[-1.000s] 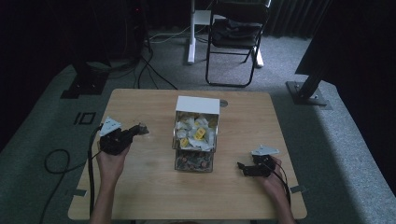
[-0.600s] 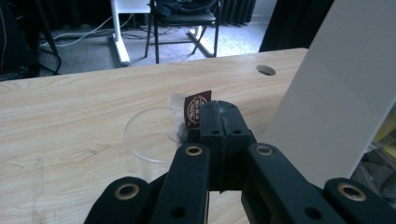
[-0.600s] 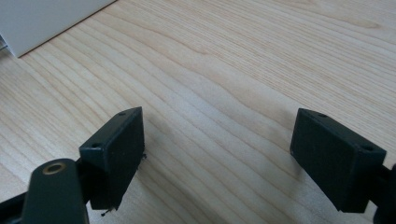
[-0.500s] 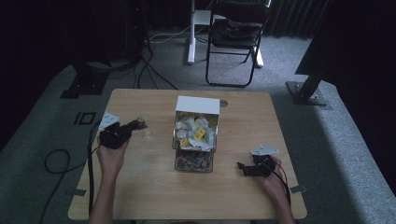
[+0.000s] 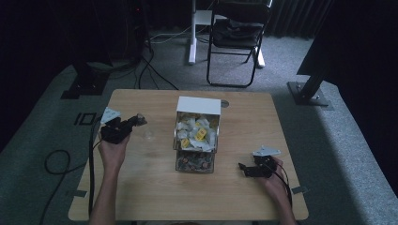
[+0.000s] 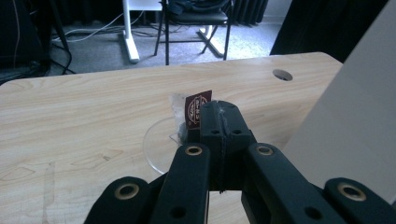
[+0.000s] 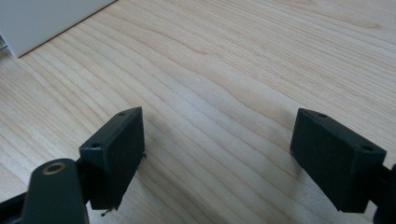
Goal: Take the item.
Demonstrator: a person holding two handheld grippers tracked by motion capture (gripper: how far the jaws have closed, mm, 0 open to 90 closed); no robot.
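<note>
Left gripper view: left gripper (image 6: pixel 219 112) pinches a small maroon-labelled clear sachet (image 6: pixel 191 112) over a clear round dish (image 6: pixel 159 144) near the desk's left edge; light, crinkly, best gripped by its edge. Right gripper (image 7: pixel 217 140) rests spread.

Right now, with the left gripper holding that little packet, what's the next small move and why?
Probably lower the left gripper and open it: its jaws pinch a small brown-labelled packet right above the clear round dish, while the right gripper waits open.
</note>
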